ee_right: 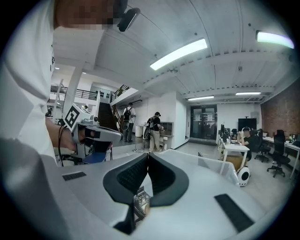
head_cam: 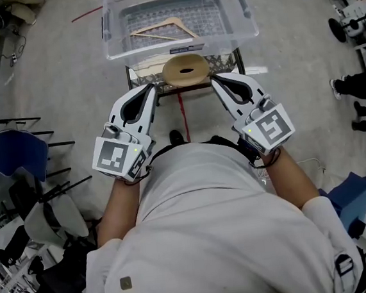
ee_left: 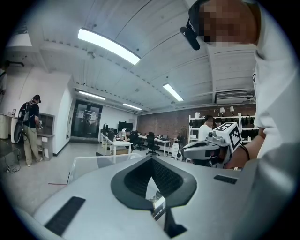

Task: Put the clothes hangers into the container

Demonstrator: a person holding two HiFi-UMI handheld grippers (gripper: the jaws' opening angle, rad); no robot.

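A wooden clothes hanger [head_cam: 162, 30] lies flat inside the clear plastic container [head_cam: 114, 47], well ahead of both sets of jaws and touching neither. The left gripper [head_cam: 153, 86] and the right gripper [head_cam: 214, 80] each have their jaws pressed together with nothing between them. Both are held close in front of the person's torso on bent forearms. Their tips angle inward toward a round wooden seat [head_cam: 186, 69] just below the container's near wall.
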